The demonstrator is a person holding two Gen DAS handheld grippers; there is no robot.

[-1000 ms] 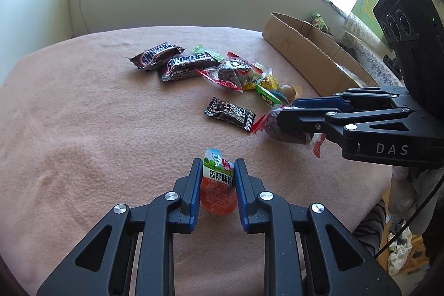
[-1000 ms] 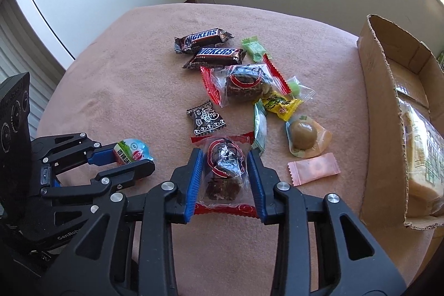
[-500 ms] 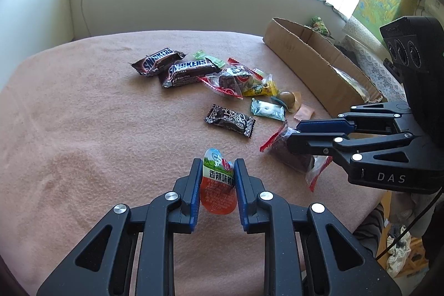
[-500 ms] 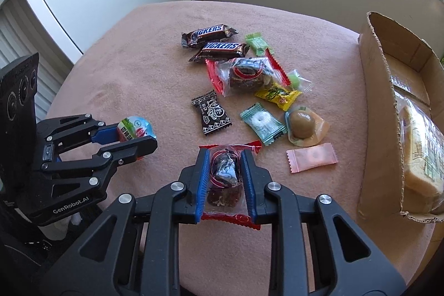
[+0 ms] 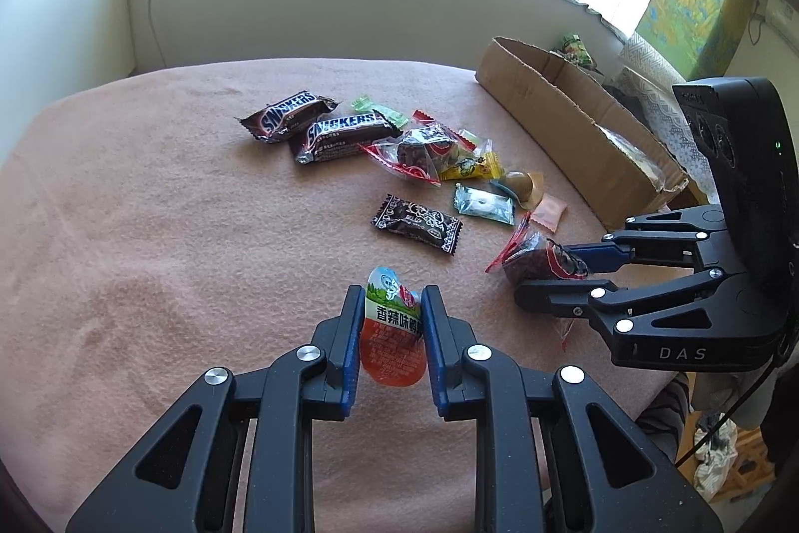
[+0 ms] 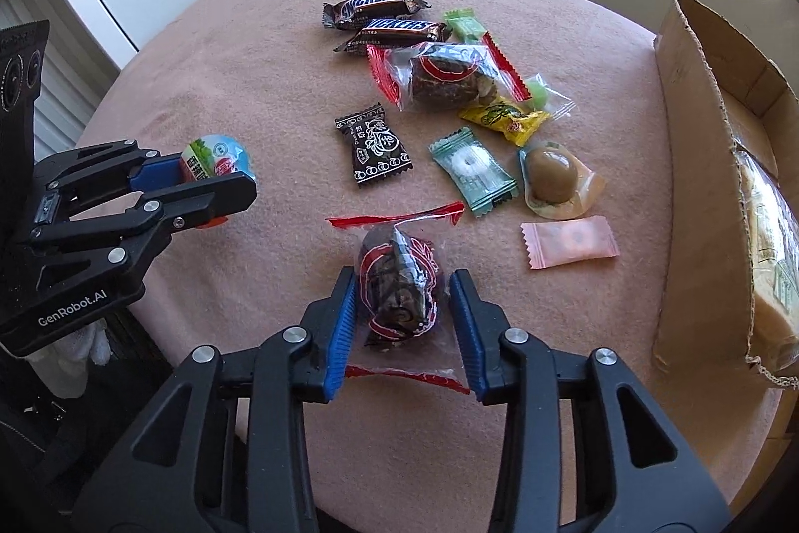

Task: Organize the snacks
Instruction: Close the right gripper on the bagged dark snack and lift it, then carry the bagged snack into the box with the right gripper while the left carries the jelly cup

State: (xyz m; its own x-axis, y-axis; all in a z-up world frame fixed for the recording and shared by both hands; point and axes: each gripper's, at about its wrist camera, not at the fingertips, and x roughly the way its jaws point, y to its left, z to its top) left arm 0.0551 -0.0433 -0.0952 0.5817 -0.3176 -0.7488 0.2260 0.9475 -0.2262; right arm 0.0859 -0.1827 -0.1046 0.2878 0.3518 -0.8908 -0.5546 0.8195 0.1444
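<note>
My left gripper [image 5: 391, 310] is shut on a small orange snack cup [image 5: 393, 335] with a green and white lid, held just above the pink cloth. It also shows in the right wrist view [image 6: 214, 168]. My right gripper [image 6: 402, 288] has its jaws parted around a clear red-edged packet of dark cake [image 6: 398, 283], which lies on the cloth; the pads stand slightly off the wrapper. The same packet shows in the left wrist view [image 5: 537, 256]. Loose snacks lie in the middle: two Snickers bars [image 6: 379, 16], a second cake packet [image 6: 444, 76], a black candy [image 6: 374, 146].
A pink cloth covers the table [image 5: 150, 233]. An open cardboard box [image 6: 719, 163] holding a wrapped bread stands along the right side. More sweets lie near it: a green mint [image 6: 472, 171], a brown sweet [image 6: 552, 176], a pink packet [image 6: 569, 243], a yellow packet [image 6: 502, 118].
My right gripper has pulled the cake packet back toward the near edge and its jaws have opened off it. The left gripper holds the cup as before.
</note>
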